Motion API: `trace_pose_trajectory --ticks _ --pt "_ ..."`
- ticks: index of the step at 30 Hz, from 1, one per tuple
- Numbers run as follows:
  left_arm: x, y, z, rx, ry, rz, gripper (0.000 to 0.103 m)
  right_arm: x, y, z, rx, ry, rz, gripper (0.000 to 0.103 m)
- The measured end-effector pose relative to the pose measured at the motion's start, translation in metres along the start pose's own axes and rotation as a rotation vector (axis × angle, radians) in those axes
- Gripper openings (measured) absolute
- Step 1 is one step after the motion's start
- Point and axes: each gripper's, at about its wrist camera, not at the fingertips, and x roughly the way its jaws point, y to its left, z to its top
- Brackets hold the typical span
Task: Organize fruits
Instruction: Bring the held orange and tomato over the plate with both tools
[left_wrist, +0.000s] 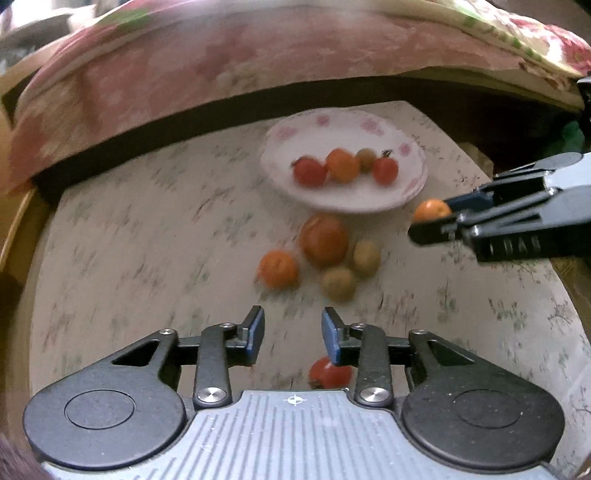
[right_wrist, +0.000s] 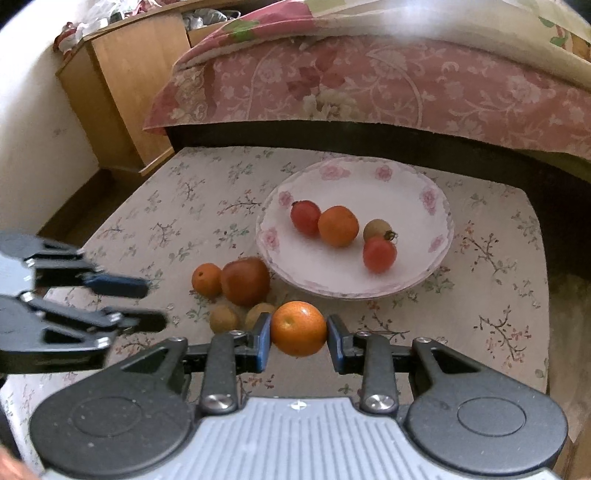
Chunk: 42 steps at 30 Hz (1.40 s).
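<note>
Four round fruits lie on the plate, a shallow white dish of glossy ware with a scalloped rim printed in pink roses: two smooth red tomatoes, one of them with a dry curled stalk, a dimpled orange between them, and a small dull brown fruit behind the stalked tomato. The plate stands on a table under a matte cream tablecloth sprigged with thin branches and tiny flowers.

Just in front of the plate's near rim a loose cluster rests on the cloth: a large reddish-orange fruit touching a small orange, with two rough tan fruits before them.

Near the plate's front edge, the right gripper clasps a pebbled, shiny mandarin between its blue pads, both pads pressed to the skin. Left of the plate, the left gripper hangs with its fingers parted, nothing between them; a red tomato lies on the cloth below it, partly hidden by one finger.

Behind the plate a bed carries a floral pink quilt; a plain wooden cabinet stands to the far left.
</note>
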Motion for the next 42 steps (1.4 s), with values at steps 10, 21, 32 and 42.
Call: trace_pose_trajectory --ticks 10,21,32,42 --pt "-0.002 -0.026 -0.026 0.017 0.036 -0.089 0.048 0.001 0.012 -0.004 -0.028 0.012 0.015 0.033" --pt "0.005 -0.056 -0.036 0.077 0.073 -0.12 0.052 -0.006 0.009 -0.005 -0.019 -0.007 0.008 0.033" --pt "0.014 -0.061 -0.037 0.078 0.093 -0.099 0.035 -0.008 0.01 -0.004 -0.02 -0.014 0.007 0.033" --pt "0.007 -0.054 -0.011 0.054 0.02 -0.093 0.035 -0.008 0.006 0.0 -0.015 -0.025 -0.007 0.033"
